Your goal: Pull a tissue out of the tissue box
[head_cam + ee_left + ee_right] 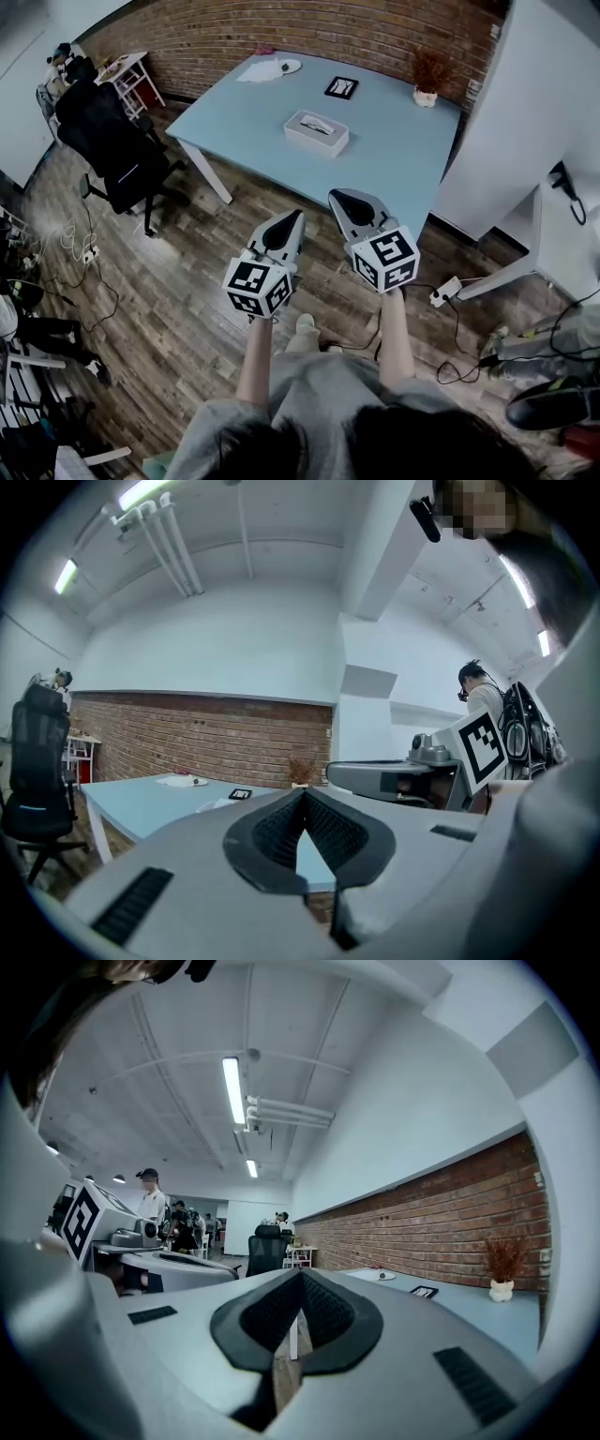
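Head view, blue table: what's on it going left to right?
white paper → tissue box → potted plant. The black tray is left out because it overlaps the tissue box's left-right span farther back, so its place in the order is unclear.

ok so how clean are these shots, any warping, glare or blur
Head view: sharp, evenly lit, tissue box clear. Left gripper view: heavy fisheye, dark corners. Right gripper view: same fisheye bending the brick wall; ceiling light bright, little glare.
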Tool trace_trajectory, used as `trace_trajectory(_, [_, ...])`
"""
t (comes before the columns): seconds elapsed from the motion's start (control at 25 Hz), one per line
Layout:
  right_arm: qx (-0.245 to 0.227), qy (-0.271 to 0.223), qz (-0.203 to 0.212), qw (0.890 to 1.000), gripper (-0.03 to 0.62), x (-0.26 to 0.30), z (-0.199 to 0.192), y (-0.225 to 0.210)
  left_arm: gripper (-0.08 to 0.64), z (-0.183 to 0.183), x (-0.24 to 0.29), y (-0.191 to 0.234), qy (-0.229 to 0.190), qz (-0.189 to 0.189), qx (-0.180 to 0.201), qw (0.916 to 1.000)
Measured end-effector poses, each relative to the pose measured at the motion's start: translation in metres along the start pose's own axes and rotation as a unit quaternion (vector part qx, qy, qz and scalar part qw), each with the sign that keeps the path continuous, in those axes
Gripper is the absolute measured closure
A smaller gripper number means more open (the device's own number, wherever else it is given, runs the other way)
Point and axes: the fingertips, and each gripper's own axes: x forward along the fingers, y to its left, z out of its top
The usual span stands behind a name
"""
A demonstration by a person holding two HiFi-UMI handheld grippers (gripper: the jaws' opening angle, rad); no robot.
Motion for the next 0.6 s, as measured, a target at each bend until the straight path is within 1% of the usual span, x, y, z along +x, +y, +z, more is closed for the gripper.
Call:
trace_trajectory(0.08, [-0.004,0.004,0.002,1.000,0.594,0.006,-0.002,-0.001,0.557,0.000,0.002,0.007,-0.002,0.003,-0.003,1.0000])
trace_trajectory(0.24, [-0.002,0.005,-0.003,1.000,0.594,0.024,-0.004,-0.012,0.557,0.000,0.012,0.023,-0.007,-0.002,-0.005,1.0000])
trace_trajectory(0.4, [-0.016,0.013,-0.010,1.000,0.594,0.052,-0.005,-0.024,0.557,0.003,0.029,0.050,-0.012,-0.007,-0.007,0.9999])
trace_trajectory(0.6, [-0.013,0.017,-0.020,1.000,0.594,0.086,-0.005,-0.038,0.557,0.014,0.052,0.082,-0.019,-0.020,-0.010,0.9996])
